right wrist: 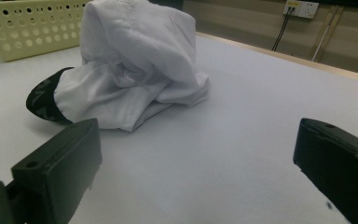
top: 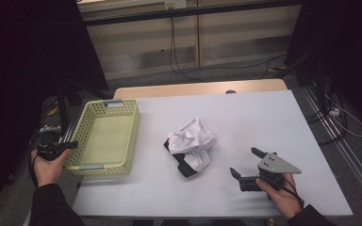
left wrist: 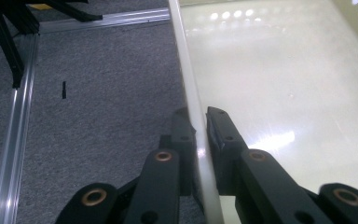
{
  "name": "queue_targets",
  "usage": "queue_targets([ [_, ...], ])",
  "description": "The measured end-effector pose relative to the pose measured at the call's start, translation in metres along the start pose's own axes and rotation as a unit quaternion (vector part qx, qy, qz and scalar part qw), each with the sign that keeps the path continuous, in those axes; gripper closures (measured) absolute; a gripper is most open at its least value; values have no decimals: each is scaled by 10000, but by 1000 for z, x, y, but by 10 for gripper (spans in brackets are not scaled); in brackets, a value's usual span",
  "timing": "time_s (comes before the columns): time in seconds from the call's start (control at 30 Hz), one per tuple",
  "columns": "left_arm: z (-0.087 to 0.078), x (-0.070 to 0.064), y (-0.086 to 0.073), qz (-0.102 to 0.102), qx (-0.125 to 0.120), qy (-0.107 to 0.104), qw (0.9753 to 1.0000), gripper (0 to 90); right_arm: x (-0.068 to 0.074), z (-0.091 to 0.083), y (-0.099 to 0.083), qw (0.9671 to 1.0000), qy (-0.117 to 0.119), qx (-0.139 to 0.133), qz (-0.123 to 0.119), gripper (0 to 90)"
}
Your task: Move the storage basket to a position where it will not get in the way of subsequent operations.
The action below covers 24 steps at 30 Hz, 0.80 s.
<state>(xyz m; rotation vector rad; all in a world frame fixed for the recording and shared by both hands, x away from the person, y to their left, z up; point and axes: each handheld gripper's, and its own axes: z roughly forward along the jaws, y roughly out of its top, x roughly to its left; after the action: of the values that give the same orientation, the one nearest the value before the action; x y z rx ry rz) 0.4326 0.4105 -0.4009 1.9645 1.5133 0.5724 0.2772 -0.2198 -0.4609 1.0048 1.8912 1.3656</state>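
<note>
From above, one pale yellow-green basket point(top: 104, 134) sits at the left end of the white table point(top: 264, 122), hanging a little over its edge. The left gripper point(top: 70, 145) is at the basket's near left corner, jaws at the rim; the hand point(top: 49, 165) holding it is partly lost in the dark beside the table, and the jaws are too small here to judge. One crumpled garment point(top: 190, 145), white with a black part at its near end, lies in the middle of the table, apart from the basket. The right gripper point(top: 246, 164) rests low over the table near the front right, jaws spread wide and pointing toward the garment, with bare table between. Both sleeves are cut off by the bottom edge.

In the left gripper view, the two black jaws are pressed onto the basket's thin rim point(left wrist: 192, 93), one outside it and one inside. The basket floor point(left wrist: 284, 93) looks washed out with glare, and grey carpet point(left wrist: 98, 93) lies beyond the rim.

In the right gripper view, the two jaws stand far apart at the bottom corners, both cut off by the frame, nothing between them. The garment point(right wrist: 135, 70) is heaped ahead to the left, its black part point(right wrist: 42, 102) half tucked under white cloth. A corner of the basket point(right wrist: 28, 28) shows behind it.
</note>
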Motion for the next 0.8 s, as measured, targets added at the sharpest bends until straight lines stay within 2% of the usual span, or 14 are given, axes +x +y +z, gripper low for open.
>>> queue_targets([
  [0.17,-3,0,-3,17,-26,-34,10000,821,1,0,0,10000,16,-3,2,5],
  [0.2,-4,1,-4,97,12,-41,9999,821,1,0,0,10000,17,-4,2,5],
  [0.27,-5,0,-5,69,-13,-66,10000,820,0,0,0,10000,16,-6,-3,5],
  [0.3,-6,1,-6,148,43,-90,9998,819,0,0,0,10000,8,-3,-4,5],
  [0.37,-6,1,-7,63,-12,-127,9999,818,0,0,0,10000,10,-2,-3,5],
  [0.5,-8,2,-10,83,-21,-224,9997,814,0,1,0,10000,13,0,-9,5],
  [0.53,-9,3,-10,167,-1,-228,9996,814,0,1,0,10000,14,5,1,5],
  [0.57,-9,2,-10,93,-17,-237,9997,812,0,1,0,10000,13,0,-8,5],
  [0.63,-10,3,-10,205,7,-257,9995,811,0,1,0,10000,19,11,-6,5],
  [0.8,-9,3,-11,193,-9,-316,9993,811,0,1,0,10000,12,15,9,5],
])
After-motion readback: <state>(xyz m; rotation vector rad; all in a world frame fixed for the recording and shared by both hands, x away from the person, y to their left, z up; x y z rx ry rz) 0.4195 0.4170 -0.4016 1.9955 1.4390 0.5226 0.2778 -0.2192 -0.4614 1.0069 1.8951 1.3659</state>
